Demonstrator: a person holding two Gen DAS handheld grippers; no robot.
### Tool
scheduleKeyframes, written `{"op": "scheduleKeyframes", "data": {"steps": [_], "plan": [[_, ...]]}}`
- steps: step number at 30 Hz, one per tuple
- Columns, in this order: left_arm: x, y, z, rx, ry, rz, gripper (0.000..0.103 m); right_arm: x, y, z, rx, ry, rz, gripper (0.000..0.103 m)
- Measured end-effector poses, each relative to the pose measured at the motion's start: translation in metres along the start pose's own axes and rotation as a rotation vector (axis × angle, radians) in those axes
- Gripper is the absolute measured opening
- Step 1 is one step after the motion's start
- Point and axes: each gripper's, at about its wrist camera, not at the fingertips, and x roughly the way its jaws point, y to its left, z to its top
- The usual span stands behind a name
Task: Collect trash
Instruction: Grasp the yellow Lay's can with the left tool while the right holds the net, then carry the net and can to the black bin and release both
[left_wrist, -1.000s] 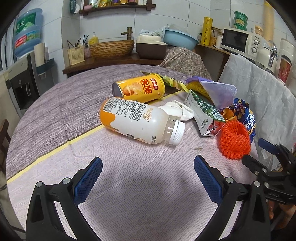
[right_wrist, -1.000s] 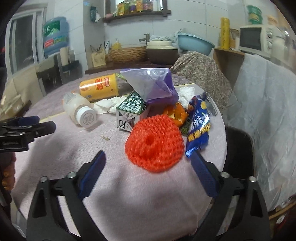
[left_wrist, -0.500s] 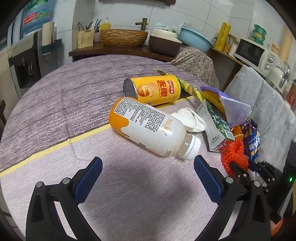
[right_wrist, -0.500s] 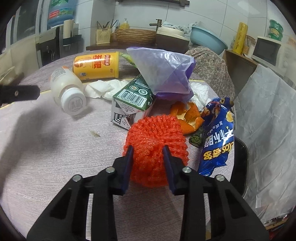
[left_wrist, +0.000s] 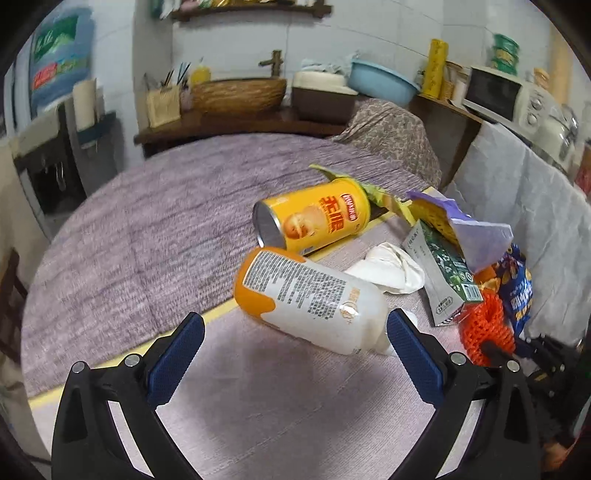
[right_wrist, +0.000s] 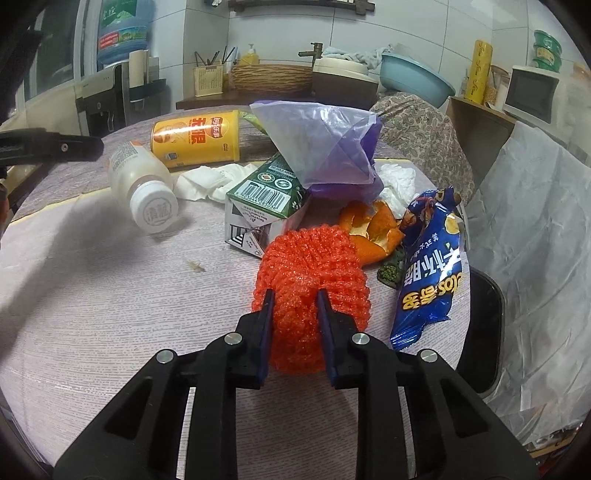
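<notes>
My right gripper is shut on a red foam fruit net, which rests on the round table; the net also shows in the left wrist view. My left gripper is open, its fingers on either side of a white and orange plastic bottle lying on its side. Behind the bottle lies a yellow chip can. A green carton, purple bag, orange peel, blue snack wrapper and white tissues lie in a pile.
The table has a purple-grey cloth. A white plastic sheet hangs at the right over a dark chair. A counter behind holds a basket, blue basin and microwave.
My right gripper has closed tighter on the red net. My left gripper has moved forward toward the bottle, which now lies between its open fingers.
</notes>
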Motion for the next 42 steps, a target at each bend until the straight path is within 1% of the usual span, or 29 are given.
{"op": "scheduleKeyframes", "data": {"steps": [2,4,6,8,10,11,13,15,16,17,18,19,22,24,27,28,30,31,36,39,42], "plan": [[0.006,0.008,-0.002,-0.074,0.032,-0.025,0.097,-0.001,0.002,-0.001,-0.003,-0.003,0.002,0.023],[0.008,0.009,0.000,-0.100,0.031,-0.034,0.097,-0.001,0.001,-0.001,-0.008,-0.004,0.001,0.023],[0.006,0.005,0.004,-0.082,0.013,-0.010,0.097,-0.002,0.001,-0.001,-0.005,-0.007,0.004,0.023],[0.001,-0.001,0.013,-0.042,-0.016,0.001,0.097,-0.003,0.000,-0.002,-0.006,-0.009,0.009,0.023],[-0.004,-0.010,0.029,0.052,-0.060,-0.004,0.097,-0.002,0.000,-0.003,-0.009,-0.007,0.013,0.023],[-0.004,-0.014,0.037,0.106,-0.068,-0.010,0.097,-0.002,0.000,-0.003,-0.010,-0.006,0.015,0.023],[0.005,-0.025,0.057,0.249,-0.055,-0.036,0.097,-0.002,-0.001,-0.004,-0.007,-0.006,0.019,0.023],[0.024,-0.036,0.069,0.379,-0.005,-0.044,0.097,-0.003,-0.001,-0.003,-0.002,-0.008,0.023,0.023],[0.036,-0.041,0.074,0.443,0.034,-0.033,0.098,-0.003,-0.001,-0.002,-0.002,-0.008,0.023,0.023],[0.053,-0.046,0.078,0.512,0.090,-0.005,0.098,-0.003,-0.001,-0.002,-0.002,-0.008,0.023,0.023],[0.066,-0.050,0.081,0.563,0.130,0.029,0.098,-0.003,-0.002,-0.002,-0.002,-0.006,0.023,0.023],[0.080,-0.054,0.085,0.608,0.160,0.061,0.097,-0.003,-0.002,-0.002,-0.002,-0.006,0.024,0.023],[0.108,-0.061,0.091,0.688,0.260,0.085,0.097,-0.003,-0.004,-0.003,0.001,-0.006,0.027,0.023],[0.123,-0.067,0.091,0.749,0.280,0.126,0.097,-0.003,-0.005,-0.003,0.005,-0.006,0.031,0.023],[0.132,-0.070,0.092,0.774,0.313,0.103,0.097,-0.003,-0.005,-0.003,0.008,-0.005,0.034,0.023],[0.134,-0.071,0.092,0.778,0.315,0.103,0.095,-0.003,-0.005,-0.003,0.007,-0.006,0.034,0.023],[0.135,-0.072,0.090,0.779,0.314,0.109,0.083,-0.003,-0.005,-0.002,0.005,-0.007,0.036,0.023],[0.135,-0.070,0.090,0.774,0.309,0.115,0.075,-0.003,-0.005,-0.002,0.005,-0.007,0.037,0.023],[0.129,-0.059,0.092,0.713,0.289,0.092,0.073,-0.004,-0.008,-0.004,0.018,-0.009,0.052,0.023],[0.126,-0.053,0.091,0.688,0.263,0.108,0.072,-0.006,-0.008,-0.004,0.020,-0.014,0.057,0.023],[0.117,-0.043,0.091,0.647,0.217,0.118,0.072,-0.008,-0.010,-0.004,0.023,-0.021,0.064,0.023]]}}
